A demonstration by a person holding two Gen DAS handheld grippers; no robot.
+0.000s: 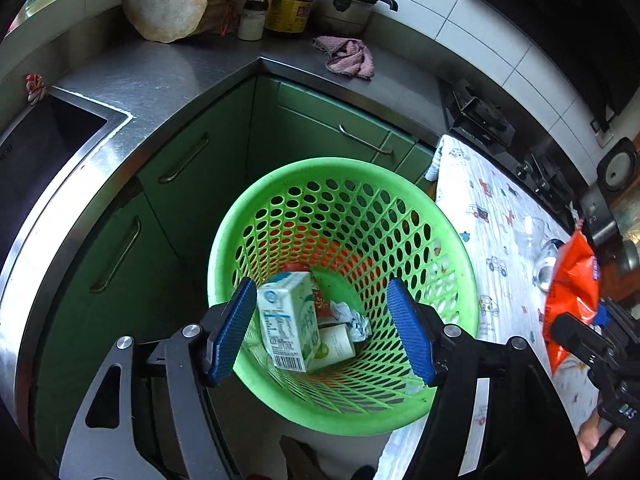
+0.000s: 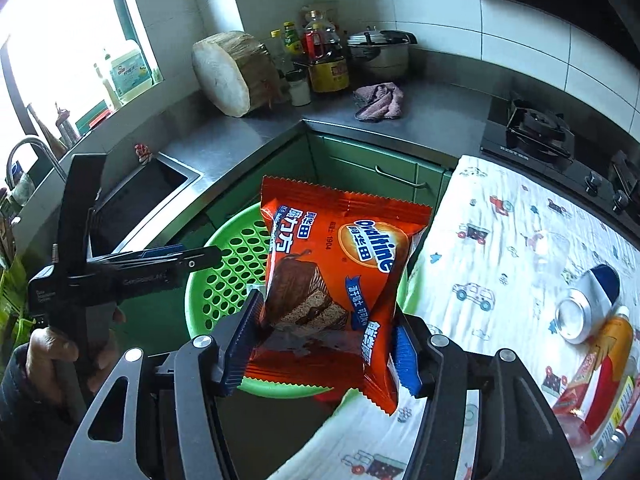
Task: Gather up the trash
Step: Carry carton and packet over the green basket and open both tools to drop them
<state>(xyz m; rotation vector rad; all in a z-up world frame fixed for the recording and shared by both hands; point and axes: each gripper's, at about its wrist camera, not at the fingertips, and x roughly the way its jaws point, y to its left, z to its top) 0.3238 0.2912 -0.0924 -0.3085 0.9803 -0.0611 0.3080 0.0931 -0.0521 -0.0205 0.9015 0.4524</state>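
Note:
A green perforated basket (image 1: 440,220) stands on the floor by the cabinets and holds a white milk carton (image 1: 286,316), a small cup and crumpled paper. My left gripper (image 1: 322,328) is open above the basket, with the carton between its blue pads but apart from them. My right gripper (image 2: 324,344) is shut on an orange Ovaltine wrapper (image 2: 340,264) and holds it above the basket's rim (image 2: 208,280). The wrapper also shows at the right of the left wrist view (image 1: 570,284). A crushed silver can (image 2: 588,308) and a plastic bottle (image 2: 612,364) lie on the patterned cloth.
A table with a car-print cloth (image 2: 500,240) is right of the basket. Green cabinets (image 1: 192,184), a steel counter with a sink (image 1: 44,148), a pink rag (image 1: 350,58), a wooden block (image 2: 232,72), bottles, a pot and a gas stove (image 2: 532,132) surround it.

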